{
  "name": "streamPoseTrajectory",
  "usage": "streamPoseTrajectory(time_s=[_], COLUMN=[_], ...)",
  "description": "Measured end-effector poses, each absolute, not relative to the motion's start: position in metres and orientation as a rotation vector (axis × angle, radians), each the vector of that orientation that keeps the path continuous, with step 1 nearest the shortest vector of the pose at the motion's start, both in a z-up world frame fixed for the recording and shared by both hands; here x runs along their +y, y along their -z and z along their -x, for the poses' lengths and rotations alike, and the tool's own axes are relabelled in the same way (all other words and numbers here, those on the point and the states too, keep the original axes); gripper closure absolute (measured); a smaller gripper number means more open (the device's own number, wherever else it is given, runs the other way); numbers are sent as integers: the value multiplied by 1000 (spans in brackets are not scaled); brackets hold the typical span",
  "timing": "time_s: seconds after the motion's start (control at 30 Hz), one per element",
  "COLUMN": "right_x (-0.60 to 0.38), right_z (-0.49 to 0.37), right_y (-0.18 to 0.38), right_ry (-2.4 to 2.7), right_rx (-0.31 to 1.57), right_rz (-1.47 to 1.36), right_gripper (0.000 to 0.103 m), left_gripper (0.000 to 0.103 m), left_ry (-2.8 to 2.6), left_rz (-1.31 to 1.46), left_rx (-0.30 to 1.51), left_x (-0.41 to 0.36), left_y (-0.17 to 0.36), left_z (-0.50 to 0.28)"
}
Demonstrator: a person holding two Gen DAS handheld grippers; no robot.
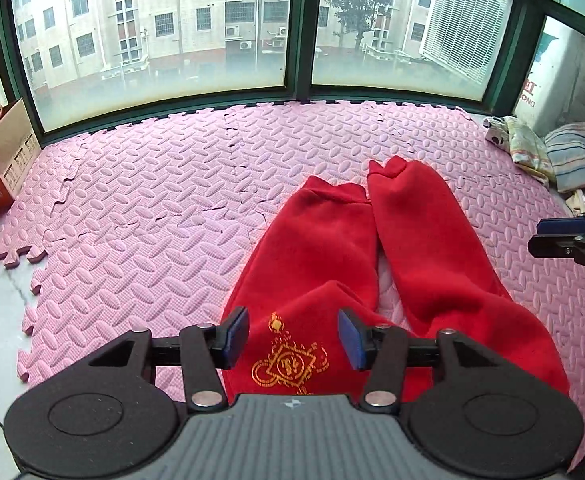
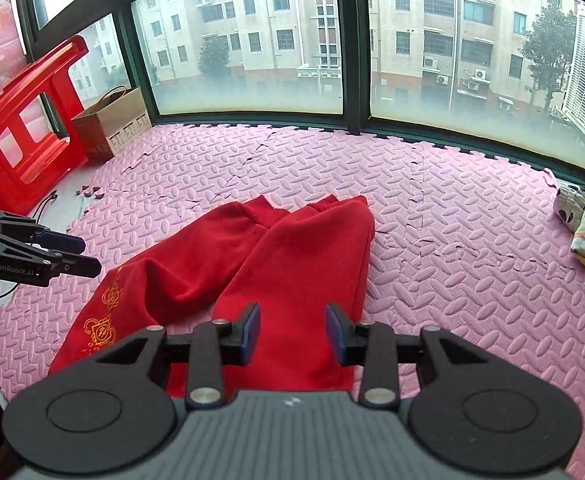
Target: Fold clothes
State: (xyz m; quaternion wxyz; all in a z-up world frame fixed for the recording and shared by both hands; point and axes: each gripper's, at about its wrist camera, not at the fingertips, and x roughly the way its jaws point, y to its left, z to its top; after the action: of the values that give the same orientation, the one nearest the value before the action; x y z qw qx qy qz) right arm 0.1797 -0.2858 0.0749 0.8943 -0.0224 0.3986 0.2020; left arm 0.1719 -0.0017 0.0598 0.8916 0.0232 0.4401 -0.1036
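The red trousers (image 1: 332, 248) are lying spread on the pink foam mat (image 1: 140, 200), filling the lower centre of both frames, legs pointing toward the window. The left gripper (image 1: 293, 338) and right gripper (image 2: 292, 332) are hovering over the waist end, tongs wide and gripping nothing. Judging by this, a fold is being lined up; it calls for pinching the cloth's edge.

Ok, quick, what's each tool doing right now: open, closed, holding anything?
Left tool: open, empty, above the red fleece trousers near the gold embroidery.
Right tool: open, empty, above the same trousers.
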Motion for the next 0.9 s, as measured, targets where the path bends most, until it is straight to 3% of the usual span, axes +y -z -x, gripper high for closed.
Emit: streamPoseTrajectory(time_s=[0.37,0.77,0.83,0.87,0.9], right_x=[-289,-290,-291,-291,-291], right_z=[-288,-341,-343,-343,-344], right_y=[-40,-4,-1,0,1], right_ry=[-371,-400,-403,-405,-406], right_rx=[846,930,939,944,948], right_rz=[27,-59,-69,-73,-78], right_gripper=[66,66,67,67,72], left_gripper=[47,48,62,63,72], left_ry=[230,341,368,378,384], left_rz=[-125,-115,-110,-116,-123], left_rx=[960,998,1000,994,983], left_x=[-30,-44,-45,-46,-46], left_y=[-14,15,19,20,20], left_z=[-282,-329,-330,-329,-328])
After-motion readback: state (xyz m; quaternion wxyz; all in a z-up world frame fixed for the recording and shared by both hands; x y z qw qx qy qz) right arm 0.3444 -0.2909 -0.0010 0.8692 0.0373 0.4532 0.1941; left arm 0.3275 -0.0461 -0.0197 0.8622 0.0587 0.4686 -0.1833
